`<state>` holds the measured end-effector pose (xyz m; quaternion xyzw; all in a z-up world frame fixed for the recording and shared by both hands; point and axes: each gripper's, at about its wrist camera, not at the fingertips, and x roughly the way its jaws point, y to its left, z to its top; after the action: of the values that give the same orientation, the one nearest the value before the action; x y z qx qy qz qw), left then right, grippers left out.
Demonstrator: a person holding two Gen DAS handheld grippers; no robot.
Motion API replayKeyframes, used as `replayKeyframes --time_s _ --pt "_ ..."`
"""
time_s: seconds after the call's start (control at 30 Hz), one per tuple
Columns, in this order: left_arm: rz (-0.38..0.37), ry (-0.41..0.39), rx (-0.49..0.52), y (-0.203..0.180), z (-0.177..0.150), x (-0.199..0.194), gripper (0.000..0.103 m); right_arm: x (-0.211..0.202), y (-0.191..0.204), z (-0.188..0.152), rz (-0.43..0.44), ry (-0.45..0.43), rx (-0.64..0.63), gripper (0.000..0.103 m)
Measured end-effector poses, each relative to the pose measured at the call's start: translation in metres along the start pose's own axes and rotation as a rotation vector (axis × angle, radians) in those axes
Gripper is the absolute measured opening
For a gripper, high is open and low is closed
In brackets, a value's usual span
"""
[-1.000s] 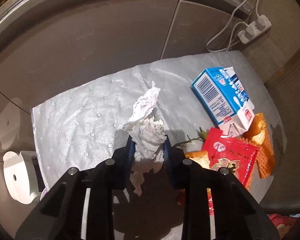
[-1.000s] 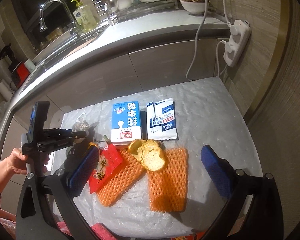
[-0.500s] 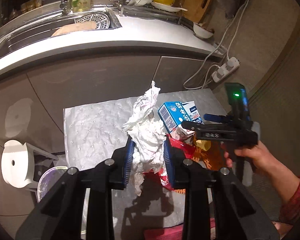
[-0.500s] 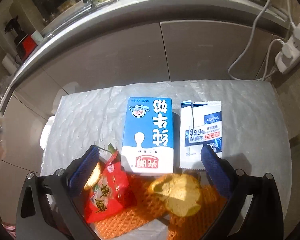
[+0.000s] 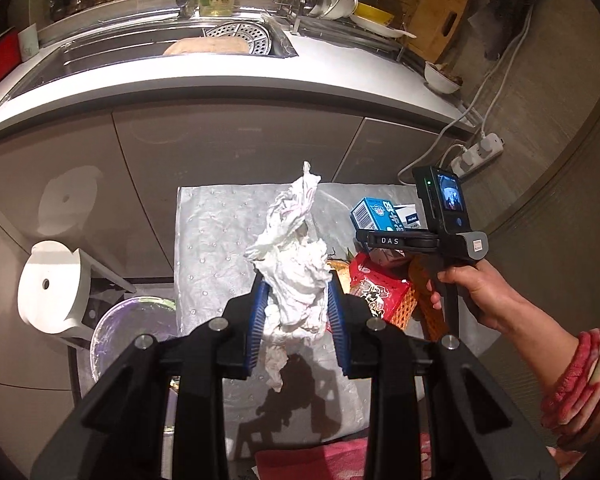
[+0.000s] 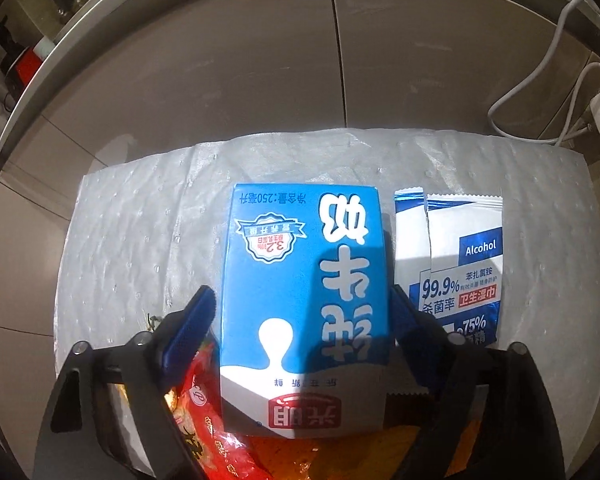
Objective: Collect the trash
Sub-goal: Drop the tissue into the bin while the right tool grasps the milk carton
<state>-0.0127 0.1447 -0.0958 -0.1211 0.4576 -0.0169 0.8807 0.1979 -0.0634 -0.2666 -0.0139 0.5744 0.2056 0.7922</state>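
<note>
My left gripper (image 5: 296, 308) is shut on a crumpled white tissue (image 5: 294, 264) and holds it high above the low table (image 5: 208, 248). My right gripper (image 6: 302, 312) is open, its blue pads on either side of a blue milk carton (image 6: 304, 300) that lies on the table; the right pad looks close to the carton, the left a little apart. The right gripper also shows in the left wrist view (image 5: 420, 240), low over the carton (image 5: 374, 216). A red snack packet (image 6: 212, 420) lies left of the carton, an alcohol wipe packet (image 6: 456, 264) right of it.
Orange foam netting (image 5: 404, 308) lies under the red packet. A lined bin (image 5: 132, 336) and a white stool (image 5: 52, 284) stand left of the table. Kitchen counter and sink (image 5: 220, 44) lie behind; a power strip (image 5: 478, 152) hangs on the wall.
My left gripper has risen and pulled back with the tissue. My right gripper has dropped forward and narrowed around the milk carton.
</note>
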Motion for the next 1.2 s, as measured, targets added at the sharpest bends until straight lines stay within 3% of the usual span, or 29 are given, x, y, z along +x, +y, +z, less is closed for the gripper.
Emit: replayKeyframes --time_s 0.03,0.3,0.6,0.77,1.03,1.2 --pt "0.002 0.0 -0.001 0.0 0.0 -0.001 0.029 0.0 0.0 -0.001 0.001 -0.001 -0.003 0.065" --pt "0.005 -0.021 -0.034 0.015 -0.003 -0.009 0.029 -0.03 0.013 -0.004 0.004 -0.088 -0.038 0.065" --pt "0.04 -0.059 -0.095 0.072 -0.015 -0.027 0.029 -0.127 0.042 -0.01 0.012 -0.29 -0.056 0.065" --pt "0.055 -0.062 -0.107 0.109 -0.032 -0.032 0.029 -0.171 0.076 -0.03 0.085 -0.328 -0.073 0.065" --pt "0.066 0.112 -0.006 0.162 -0.086 0.023 0.03 -0.178 0.16 -0.085 0.179 -0.265 -0.131 0.065" --pt "0.061 0.211 0.079 0.183 -0.119 0.069 0.029 -0.188 0.193 -0.112 0.149 -0.24 -0.166 0.065"
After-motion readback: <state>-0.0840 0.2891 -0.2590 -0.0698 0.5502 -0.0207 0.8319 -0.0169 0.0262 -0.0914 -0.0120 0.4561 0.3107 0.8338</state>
